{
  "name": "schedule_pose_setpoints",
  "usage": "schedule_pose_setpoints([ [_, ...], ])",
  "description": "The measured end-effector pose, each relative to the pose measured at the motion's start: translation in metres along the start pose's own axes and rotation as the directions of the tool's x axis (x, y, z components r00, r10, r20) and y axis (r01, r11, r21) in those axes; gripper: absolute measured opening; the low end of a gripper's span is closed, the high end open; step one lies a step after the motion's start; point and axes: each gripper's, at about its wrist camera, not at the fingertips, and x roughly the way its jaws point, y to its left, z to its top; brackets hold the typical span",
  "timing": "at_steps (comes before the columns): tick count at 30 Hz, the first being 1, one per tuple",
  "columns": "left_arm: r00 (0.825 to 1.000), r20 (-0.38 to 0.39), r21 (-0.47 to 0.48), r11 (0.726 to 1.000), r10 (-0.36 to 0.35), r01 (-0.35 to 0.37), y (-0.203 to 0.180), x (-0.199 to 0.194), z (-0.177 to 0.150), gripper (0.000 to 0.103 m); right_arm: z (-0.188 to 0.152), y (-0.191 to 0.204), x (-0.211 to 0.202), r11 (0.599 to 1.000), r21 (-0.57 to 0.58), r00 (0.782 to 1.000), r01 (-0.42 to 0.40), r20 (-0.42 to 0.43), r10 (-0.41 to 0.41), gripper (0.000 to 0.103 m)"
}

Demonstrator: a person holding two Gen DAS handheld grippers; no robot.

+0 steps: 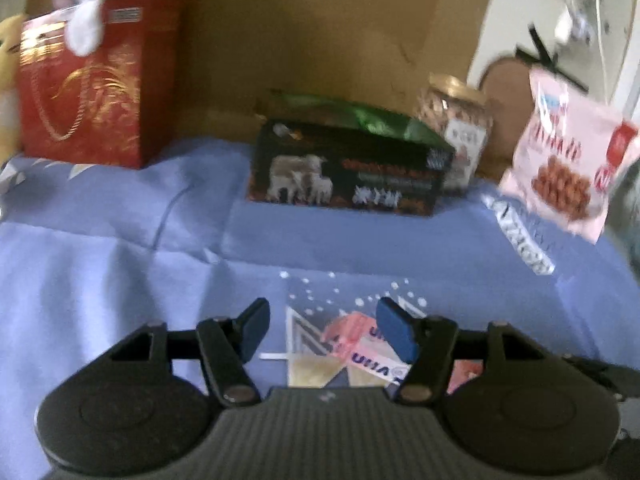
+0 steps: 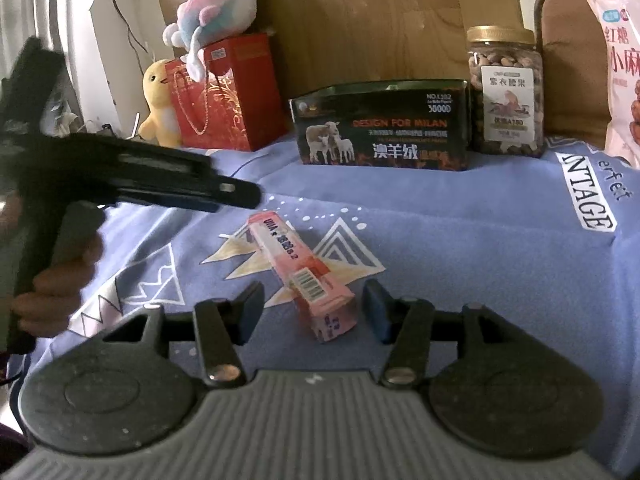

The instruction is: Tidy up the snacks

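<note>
right gripper (image 2: 314, 312) hangs released over the blue cloth (image 2: 460, 264), jaws wide, and the pink snack box (image 2: 298, 270) lies flat between the fingertips, its near end touching neither pad. left gripper (image 1: 324, 330) (blurry view) is unclenched too, nothing gripped, the same box (image 1: 360, 344) just under and behind its right finger. ahead of both: dark box (image 2: 380, 128), nut jar (image 2: 506, 92) beside it, pink bag (image 2: 616, 64) far right, red bag (image 2: 224, 92) off left.
</note>
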Motion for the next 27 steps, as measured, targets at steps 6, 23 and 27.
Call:
schedule_pose_setpoints([
  [6, 1.0, -0.011, 0.05, 0.999, 0.008, -0.007, -0.019, 0.0, -0.007, 0.055, -0.007, -0.001, -0.013, 1.0, 0.002, 1.0, 0.021, 0.008, -0.021, 0.054],
  [23, 1.0, -0.013, 0.016, 1.0, 0.027, -0.027, -0.025, -0.005, -0.013, 0.058, -0.008, -0.023, -0.015, 0.983, 0.169, 0.995, 0.07, 0.06, -0.081, 0.031],
  [27, 0.999, -0.005, 0.009, 0.999, 0.044, -0.044, -0.024, -0.01, -0.018, 0.058, -0.008, -0.023, -0.017, 0.983, 0.169, 0.993, 0.071, 0.076, -0.085, 0.034],
])
